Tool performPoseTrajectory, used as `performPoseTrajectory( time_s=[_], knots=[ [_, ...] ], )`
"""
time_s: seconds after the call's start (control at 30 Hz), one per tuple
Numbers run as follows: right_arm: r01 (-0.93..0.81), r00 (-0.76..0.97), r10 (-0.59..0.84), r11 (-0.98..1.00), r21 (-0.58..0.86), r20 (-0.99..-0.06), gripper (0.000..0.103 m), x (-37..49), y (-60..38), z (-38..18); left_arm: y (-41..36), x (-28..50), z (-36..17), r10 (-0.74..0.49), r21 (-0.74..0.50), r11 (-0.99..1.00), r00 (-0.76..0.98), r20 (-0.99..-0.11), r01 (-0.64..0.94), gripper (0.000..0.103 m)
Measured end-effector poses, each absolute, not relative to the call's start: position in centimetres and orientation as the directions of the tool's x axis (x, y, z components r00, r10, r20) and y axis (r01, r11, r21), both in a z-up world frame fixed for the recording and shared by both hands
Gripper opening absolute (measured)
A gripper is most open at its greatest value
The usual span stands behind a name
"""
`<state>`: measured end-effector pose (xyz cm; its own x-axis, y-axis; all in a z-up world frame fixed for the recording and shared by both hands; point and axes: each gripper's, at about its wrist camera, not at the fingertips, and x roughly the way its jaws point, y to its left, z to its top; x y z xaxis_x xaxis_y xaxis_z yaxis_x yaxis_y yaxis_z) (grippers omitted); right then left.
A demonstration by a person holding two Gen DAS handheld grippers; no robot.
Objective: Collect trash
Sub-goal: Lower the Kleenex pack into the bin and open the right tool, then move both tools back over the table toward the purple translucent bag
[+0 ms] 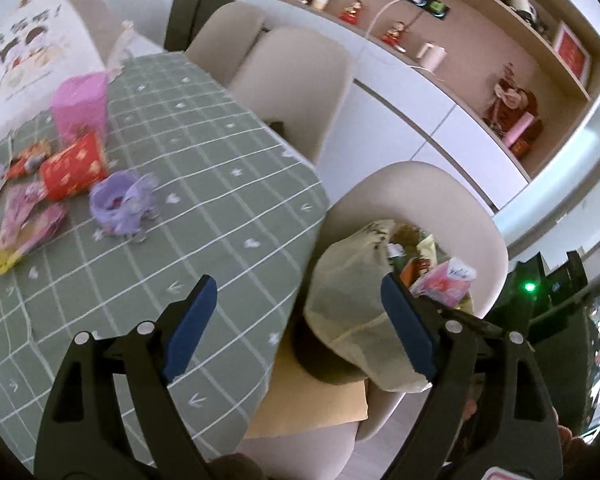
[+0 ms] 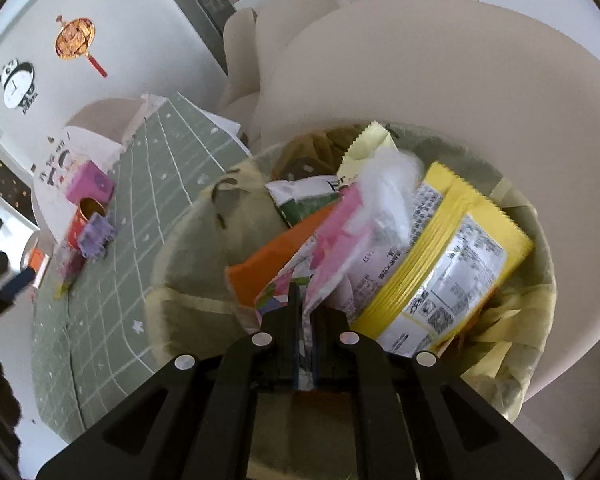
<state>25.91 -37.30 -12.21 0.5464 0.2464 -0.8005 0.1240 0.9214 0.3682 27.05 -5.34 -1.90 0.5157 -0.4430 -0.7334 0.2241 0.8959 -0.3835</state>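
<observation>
The right gripper [image 2: 306, 312] pinched a pink wrapper [image 2: 336, 236] over the nearly full trash bin [image 2: 188, 264]. The left gripper [image 1: 300, 320] hung open and empty. Wrappers [image 1: 32, 216] remained near the table's [image 1: 220, 184] far edge.

Matt green checked cloth tablecloth [image 1: 204, 152]; glossy yellow foil snack packet [image 2: 456, 264] at two o'clock; smooth beige upholstered chair [image 2: 440, 80].

Both views are evenly and brightly lit by soft, diffuse light; no hard glare. A dark shadow lies under the table edge [image 1: 296, 344] in the left wrist view. Motion blur smears the purple wrapper [image 1: 118, 202] and the pink wrapper [image 2: 340, 236]. Fisheye distortion bends the wall shelf [image 1: 540, 52] and blackens the corners.
</observation>
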Motion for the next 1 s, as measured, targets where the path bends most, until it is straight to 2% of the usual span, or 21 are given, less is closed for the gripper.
performPoseTrajectory(
  time_s=[0.03,0.07,0.1,0.17,0.63,1.0],
  knots=[
    [0.13,0.552,0.232,0.924,0.358,-0.801,0.009,25.7,-37.2,-11.9,-5.0,26.9,-2.0,-0.443,-0.388,0.896,0.515,-0.734,0.217,0.08],
    [0.135,0.557,0.224,0.926,0.354,-0.8,0.018,25.5,-37.1,-11.7,-4.6,26.8,-2.1,-0.444,-0.394,0.895,0.515,-0.733,0.211,0.08],
    [0.141,0.563,0.219,0.925,0.353,-0.797,0.032,25.3,-37.1,-11.5,-4.2,26.7,-2.1,-0.445,-0.398,0.894,0.516,-0.732,0.207,0.08],
    [0.151,0.571,0.234,0.912,0.381,-0.787,0.042,24.8,-37.1,-11.0,-3.5,26.7,-1.9,-0.446,-0.4,0.893,0.521,-0.728,0.205,0.08],
    [0.236,0.627,0.146,0.901,0.365,-0.765,0.043,19.4,-36.9,-7.0,0.3,27.5,-1.5,-0.486,-0.451,0.868,0.54,-0.687,0.207,0.081],
    [0.13,0.726,0.121,0.943,0.308,-0.677,0.043,20.3,-30.1,-2.8,8.1,28.4,-3.0,-0.432,-0.457,0.882,0.579,-0.692,0.112,0.081]
  ],
)
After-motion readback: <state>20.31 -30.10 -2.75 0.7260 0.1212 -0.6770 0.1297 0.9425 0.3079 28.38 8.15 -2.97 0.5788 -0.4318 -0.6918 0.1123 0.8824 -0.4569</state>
